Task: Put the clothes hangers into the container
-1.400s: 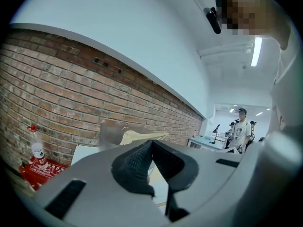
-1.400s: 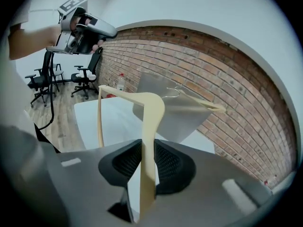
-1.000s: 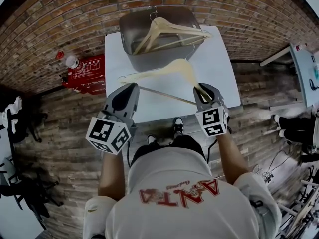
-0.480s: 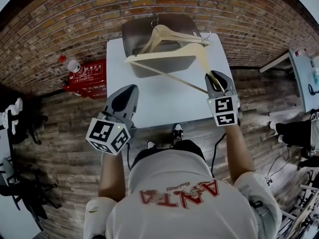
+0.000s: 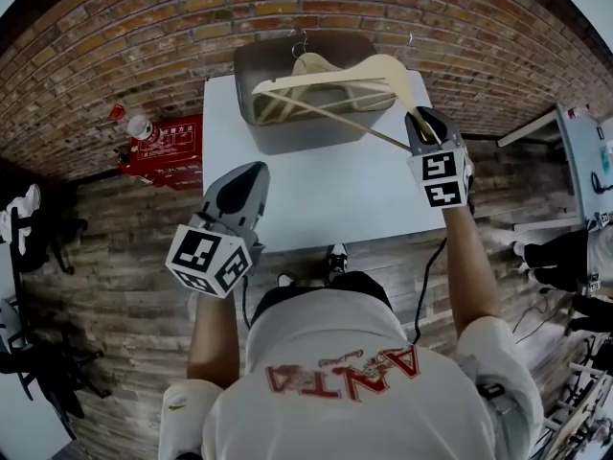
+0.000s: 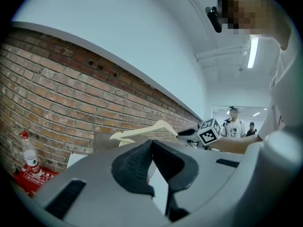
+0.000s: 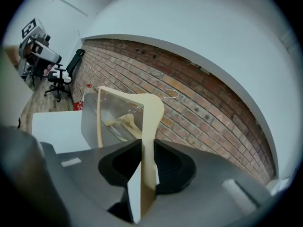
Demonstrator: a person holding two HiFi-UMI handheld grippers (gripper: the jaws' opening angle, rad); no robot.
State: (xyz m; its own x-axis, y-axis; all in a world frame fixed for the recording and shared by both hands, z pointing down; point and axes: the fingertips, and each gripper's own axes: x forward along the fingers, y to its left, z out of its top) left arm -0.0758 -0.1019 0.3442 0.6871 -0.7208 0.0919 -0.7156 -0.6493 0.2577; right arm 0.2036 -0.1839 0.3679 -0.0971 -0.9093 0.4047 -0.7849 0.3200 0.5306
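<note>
Quick update from the remote seat. The pale wooden clothes hanger (image 5: 330, 73) is off the table and in the air, stretched across the open top of the grey rectangular metal tub (image 5: 287, 134), which sits at the 12 o'clock end of the white table (image 5: 316, 199). Its long end points off toward 9 o'clock and its wire hook pokes up around 1 o'clock. A second pale wooden hanger (image 5: 308, 62) is already lying inside the tub.

The right gripper (image 5: 421, 118) has the carried hanger by its near shoulder tip, out at 2 o'clock from the table's middle. In the right gripper view the wood runs straight between the black pads, which are clenched on it (image 7: 150, 126). The left gripper (image 5: 247, 172) hangs low at about 8 o'clock over the near edge of the table. Its jaws are pressed together with nothing in them, so it's just parked.

So I'd call this the carry-and-drop step for the last loose hanger, pretty far along. Next I think I need to nudge the far end down past the rim so the whole thing clears the walls, then let go. It could easily bridge the rim or snag the hanger underneath, so I'd tip it in at an angle.
</note>
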